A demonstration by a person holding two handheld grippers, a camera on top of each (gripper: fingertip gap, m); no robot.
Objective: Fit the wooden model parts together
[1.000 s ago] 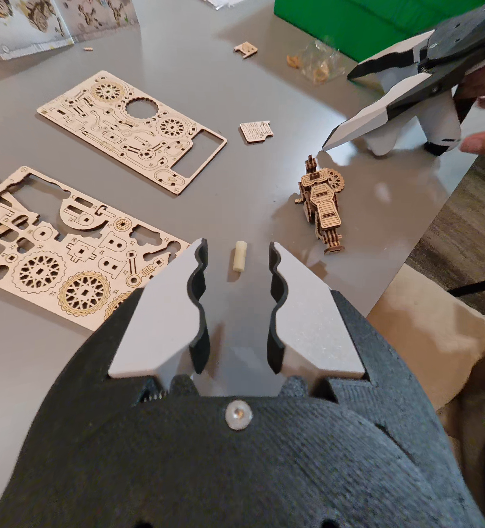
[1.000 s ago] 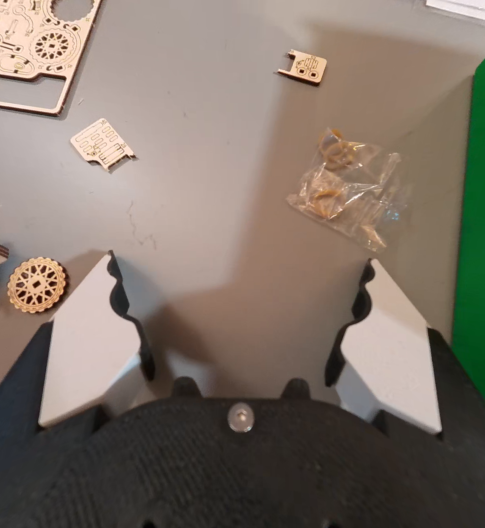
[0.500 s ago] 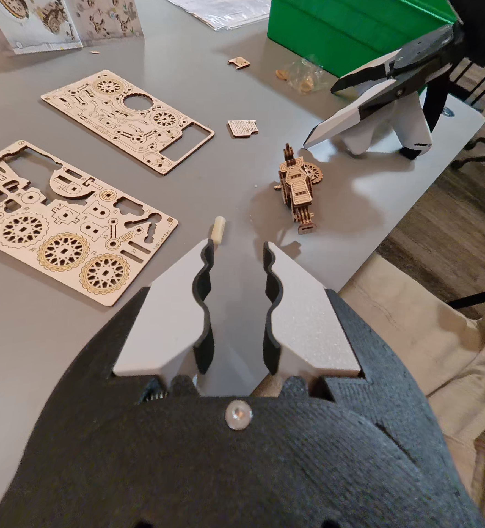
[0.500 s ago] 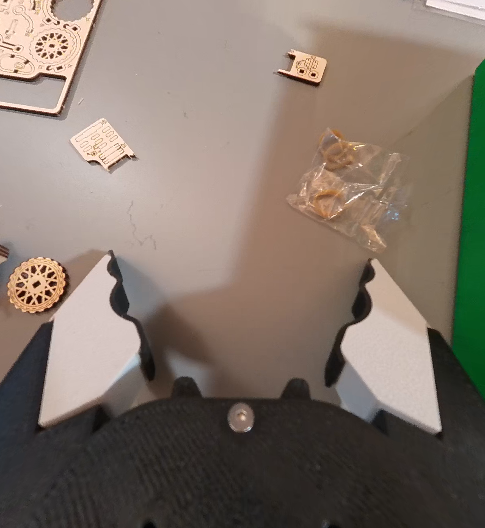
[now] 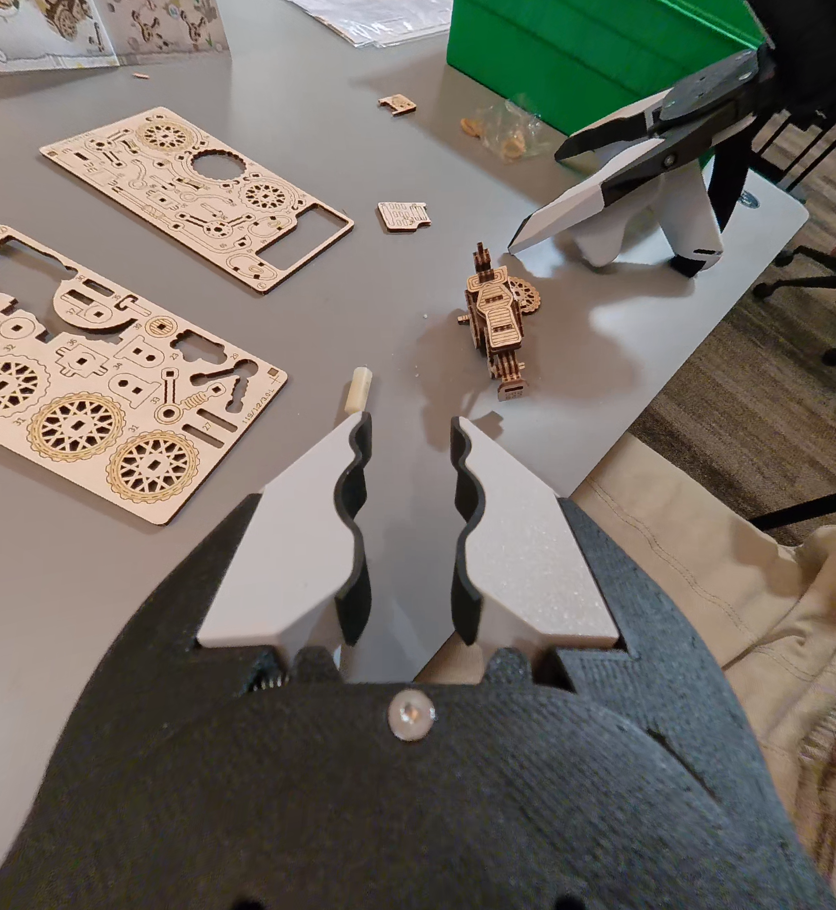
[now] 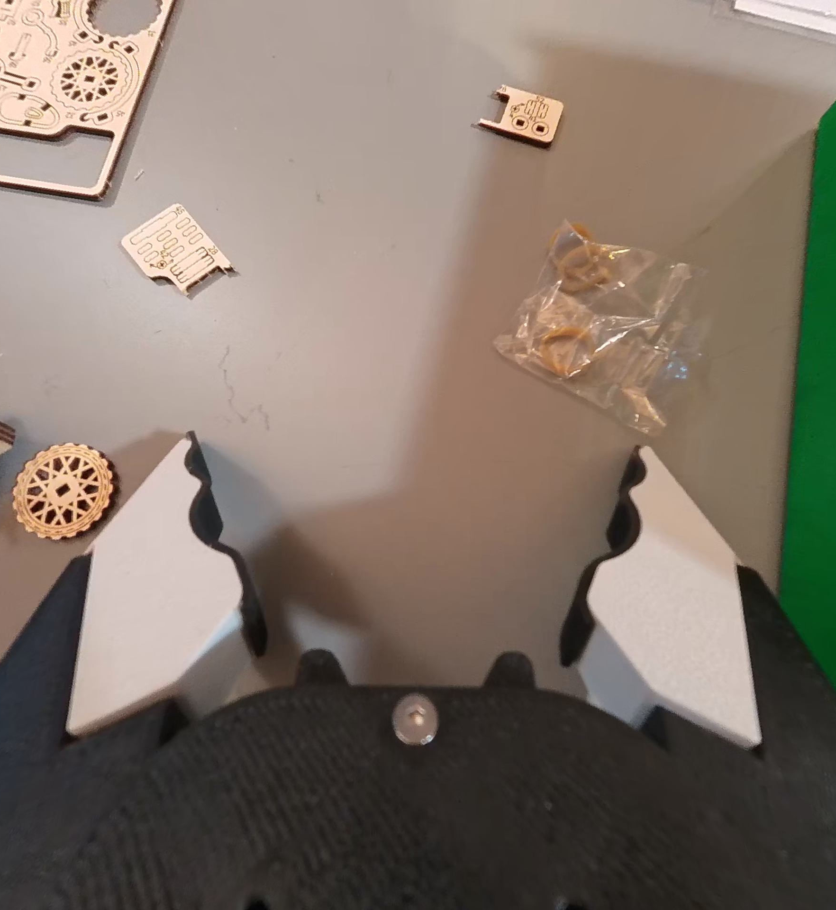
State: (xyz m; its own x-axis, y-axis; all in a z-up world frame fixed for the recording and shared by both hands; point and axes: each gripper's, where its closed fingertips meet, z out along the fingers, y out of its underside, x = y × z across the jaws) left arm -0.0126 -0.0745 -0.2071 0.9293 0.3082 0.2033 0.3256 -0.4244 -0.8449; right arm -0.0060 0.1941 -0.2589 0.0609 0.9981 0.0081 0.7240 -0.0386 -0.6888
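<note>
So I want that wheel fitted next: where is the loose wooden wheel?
In the right wrist view the loose wooden wheel lies flat on the grey table, at the left edge, just outside the right gripper's left finger.

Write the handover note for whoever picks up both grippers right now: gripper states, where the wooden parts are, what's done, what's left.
Left gripper: open, narrow gap, empty, above the table's near edge.
Right gripper: wide open, empty, resting on the table.
Partly built wooden model lies between them; a loose gear wheel lies beside the right gripper's left finger.
Small cream peg lies just past the left gripper's left fingertip.
Two part sheets, two small loose pieces and a bag of rubber bands lie on the table.
Done: partial assembly. Left: probably fit the wheel and remaining parts.
</note>
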